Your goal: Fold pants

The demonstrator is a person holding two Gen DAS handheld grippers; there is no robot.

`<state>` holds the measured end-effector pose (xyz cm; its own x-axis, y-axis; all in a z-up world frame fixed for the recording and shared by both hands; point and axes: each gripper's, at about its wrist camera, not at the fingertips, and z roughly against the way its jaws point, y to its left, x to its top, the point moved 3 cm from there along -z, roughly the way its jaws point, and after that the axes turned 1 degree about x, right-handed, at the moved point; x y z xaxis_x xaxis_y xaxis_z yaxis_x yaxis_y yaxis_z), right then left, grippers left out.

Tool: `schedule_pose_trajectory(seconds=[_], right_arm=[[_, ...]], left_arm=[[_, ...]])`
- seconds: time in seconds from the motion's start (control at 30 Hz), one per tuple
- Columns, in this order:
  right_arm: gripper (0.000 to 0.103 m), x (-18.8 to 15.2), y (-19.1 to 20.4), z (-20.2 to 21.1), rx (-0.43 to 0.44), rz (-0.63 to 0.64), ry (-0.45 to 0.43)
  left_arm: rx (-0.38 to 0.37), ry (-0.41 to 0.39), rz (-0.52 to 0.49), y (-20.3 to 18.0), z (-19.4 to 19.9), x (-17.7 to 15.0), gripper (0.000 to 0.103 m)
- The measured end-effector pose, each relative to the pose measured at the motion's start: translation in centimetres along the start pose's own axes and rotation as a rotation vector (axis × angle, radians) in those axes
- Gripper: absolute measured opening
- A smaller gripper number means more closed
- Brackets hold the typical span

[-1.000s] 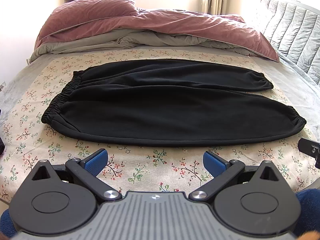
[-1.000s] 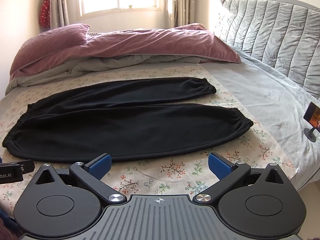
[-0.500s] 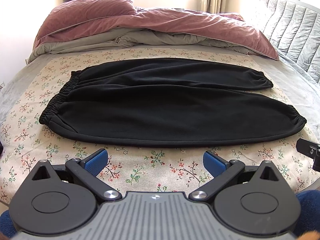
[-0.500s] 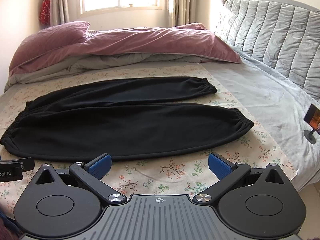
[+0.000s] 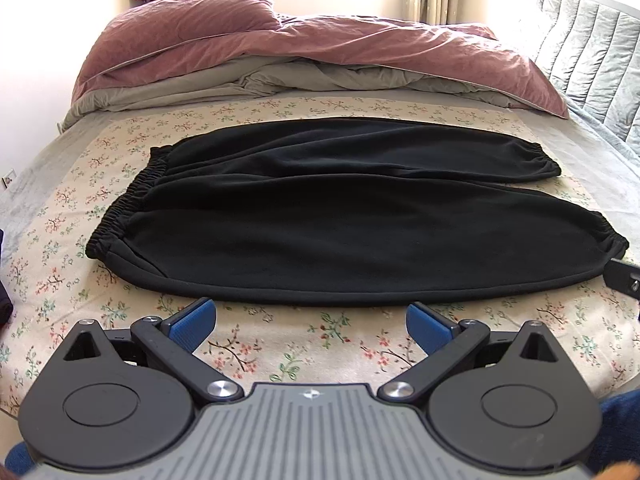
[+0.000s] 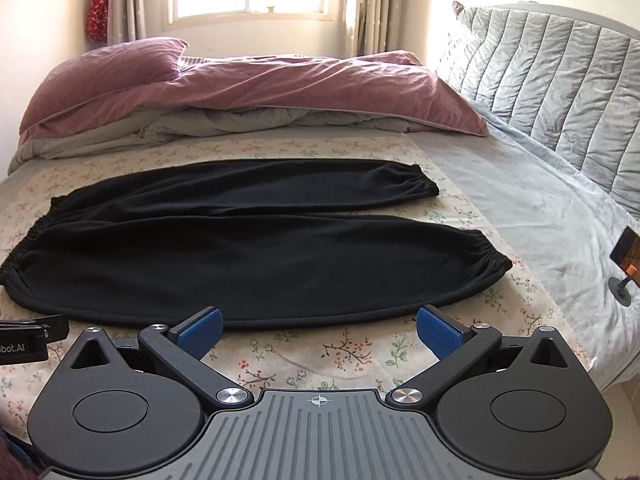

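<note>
Black pants point(image 5: 320, 216) lie flat on the floral sheet point(image 5: 280, 344), waistband at the left, both elastic-cuffed legs pointing right. They also show in the right wrist view point(image 6: 248, 256). My left gripper point(image 5: 312, 322) is open and empty, hovering just short of the near leg's lower edge, toward the waist end. My right gripper point(image 6: 318, 326) is open and empty, just short of the same edge, toward the cuff end. The right gripper's tip point(image 5: 624, 280) shows at the right edge of the left wrist view; the left gripper's body point(image 6: 28, 340) shows at the left edge of the right wrist view.
A mauve duvet and pillow point(image 6: 240, 84) are heaped at the far side of the bed. A grey quilted headboard point(image 6: 560, 92) stands at the right. A phone on a small stand point(image 6: 624, 268) sits on the grey blanket at the right edge. Dark cloth point(image 5: 5, 300) lies at the far left.
Both grippers have edged slightly forward toward the pants' near edge and tilted a little. The pants have not moved. Both grippers stay open.
</note>
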<state>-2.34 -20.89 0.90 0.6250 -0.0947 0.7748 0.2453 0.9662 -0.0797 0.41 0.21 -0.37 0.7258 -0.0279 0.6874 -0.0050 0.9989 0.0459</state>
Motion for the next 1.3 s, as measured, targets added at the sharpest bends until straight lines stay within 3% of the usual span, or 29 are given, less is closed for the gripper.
schedule_pose_trajectory(seconds=[0.2,0.43,0.57,0.67,0.83,0.97,1.1,1.2,1.27,1.3], right_arm=[[0.103,2.1,1.6,-2.4,0.047,0.044,0.012],[0.103,4.6,2.5,-8.1,0.144,0.104,0.080],[0.103,5.7,3.8,-12.8,0.214,0.127,0.151],[0.103,5.7,5.1,-16.5,0.260,0.135,0.220],[0.103,3.6,6.1,-19.2,0.238,0.190,0.274],[0.103,3.6,6.5,-19.1,0.204,0.252,0.243],[0.103,4.0,6.0,-19.6,0.187,0.237,0.248],[0.103,4.2,5.5,-19.7,0.184,0.227,0.252],[0.103,4.2,5.5,-19.5,0.181,0.223,0.248],[0.103,4.2,5.4,-19.5,0.181,0.224,0.245]], left_arm=[[0.017,0.045,0.041,4.0,-2.6,1.7,0.103],[0.068,0.094,0.363,16.8,-7.2,3.6,0.103],[0.101,0.128,0.472,21.5,-10.0,3.5,0.102],[0.132,0.152,0.488,22.8,-11.6,3.0,0.101],[0.111,0.205,0.494,23.1,-14.4,2.5,0.100],[0.060,0.235,0.593,22.9,-16.5,2.1,0.095],[0.094,0.222,0.582,21.9,-17.7,2.0,0.090],[0.108,0.184,0.598,21.8,-17.7,2.2,0.074],[0.131,0.175,0.602,21.9,-17.7,2.4,0.041],[0.143,0.173,0.601,21.9,-17.7,2.4,0.033]])
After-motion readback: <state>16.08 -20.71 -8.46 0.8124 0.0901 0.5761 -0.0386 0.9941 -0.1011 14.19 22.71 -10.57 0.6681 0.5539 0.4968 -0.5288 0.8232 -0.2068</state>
